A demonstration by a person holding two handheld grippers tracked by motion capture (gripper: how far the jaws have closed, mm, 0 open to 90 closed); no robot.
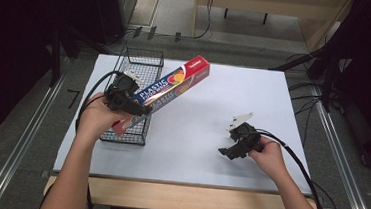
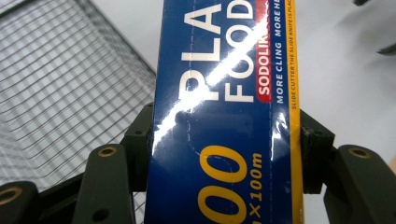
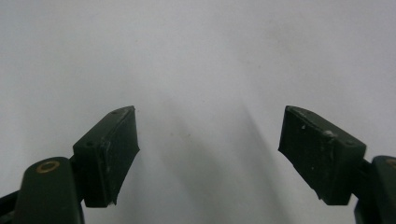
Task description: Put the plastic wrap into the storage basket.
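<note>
The left gripper (image 1: 132,108) has its jaws clamped on the plastic wrap box (image 1: 167,90), held tilted over the wire basket (image 1: 146,67). The right gripper (image 1: 231,151) hovers above the white table (image 1: 195,150), jaws spread apart, holding nothing.

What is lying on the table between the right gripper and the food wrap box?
Nothing: in the high view, only bare white table separates the right gripper from the food wrap box.
</note>
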